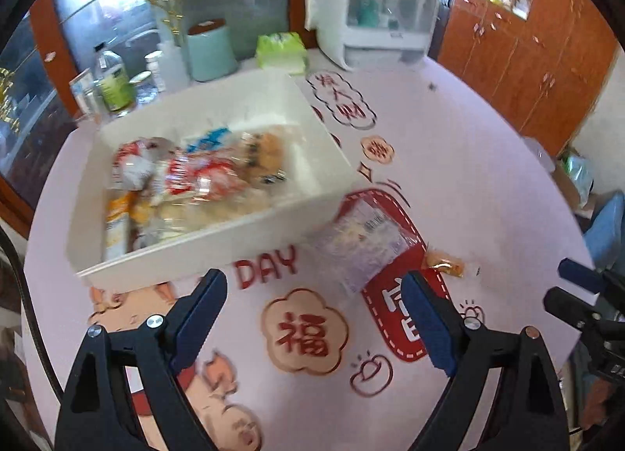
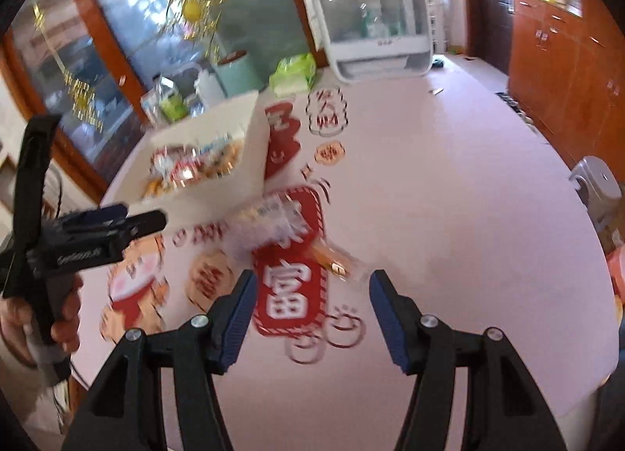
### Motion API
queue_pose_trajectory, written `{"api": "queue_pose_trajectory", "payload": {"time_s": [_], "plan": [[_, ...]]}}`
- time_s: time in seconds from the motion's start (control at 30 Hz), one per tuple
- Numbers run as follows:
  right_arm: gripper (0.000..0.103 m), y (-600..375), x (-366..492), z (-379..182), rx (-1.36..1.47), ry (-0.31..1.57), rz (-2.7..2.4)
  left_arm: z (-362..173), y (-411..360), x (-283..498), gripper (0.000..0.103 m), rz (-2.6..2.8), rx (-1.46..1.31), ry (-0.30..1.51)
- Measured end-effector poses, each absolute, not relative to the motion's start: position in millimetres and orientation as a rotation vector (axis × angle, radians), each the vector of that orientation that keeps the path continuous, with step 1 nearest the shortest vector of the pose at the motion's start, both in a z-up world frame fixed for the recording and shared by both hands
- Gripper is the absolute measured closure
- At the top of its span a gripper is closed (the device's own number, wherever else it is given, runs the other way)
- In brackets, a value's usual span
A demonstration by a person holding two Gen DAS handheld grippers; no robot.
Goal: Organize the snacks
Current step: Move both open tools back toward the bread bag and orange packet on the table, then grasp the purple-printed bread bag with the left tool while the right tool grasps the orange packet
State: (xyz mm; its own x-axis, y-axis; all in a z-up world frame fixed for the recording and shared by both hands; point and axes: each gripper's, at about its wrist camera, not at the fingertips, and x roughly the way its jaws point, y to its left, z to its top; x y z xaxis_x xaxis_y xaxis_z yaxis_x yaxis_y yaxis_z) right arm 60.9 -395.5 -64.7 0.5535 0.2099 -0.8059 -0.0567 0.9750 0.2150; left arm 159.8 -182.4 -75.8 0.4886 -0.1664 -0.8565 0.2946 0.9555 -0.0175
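Observation:
A white bin (image 1: 129,259) holding several wrapped snacks stands on the pink round table; it also shows in the right wrist view (image 2: 250,138). A clear, pale purple snack packet (image 1: 361,244) lies on the table beside the bin's near right corner; in the right wrist view (image 2: 265,226) it is blurred. A small orange wrapped snack (image 1: 445,263) lies to its right, and shows in the right wrist view (image 2: 336,259). My left gripper (image 1: 314,310) is open and empty, just short of the purple packet. My right gripper (image 2: 312,312) is open and empty, just short of the orange snack.
At the table's back stand a white lidded container (image 1: 375,9), a green tissue pack (image 1: 281,50), a teal pot (image 1: 211,52) and bottles (image 1: 113,79). Wooden cabinets (image 1: 527,52) line the right. A grey stool (image 2: 597,185) stands by the table's right edge.

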Motion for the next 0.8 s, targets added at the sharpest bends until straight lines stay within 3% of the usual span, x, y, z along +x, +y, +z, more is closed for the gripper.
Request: {"api": "queue_pose_trajectory", "payload": {"time_s": [0.4, 0.63, 0.73, 0.8], "plan": [[0.043, -402, 103, -138, 0.009, 1.096, 0.314, -135, -258, 180, 0.013, -0.38, 0.493, 0.917], [0.044, -383, 136, -157, -0.057, 1.084, 0.411, -160, -272, 199, 0.013, -0.48, 0.506, 1.002], [0.055, -378, 147, -167, -0.077, 1.102, 0.446, -172, -274, 204, 0.013, -0.491, 0.514, 1.04], [0.069, -374, 152, -175, -0.091, 1.124, 0.469, -174, -275, 203, 0.013, -0.503, 0.529, 1.036]]}}
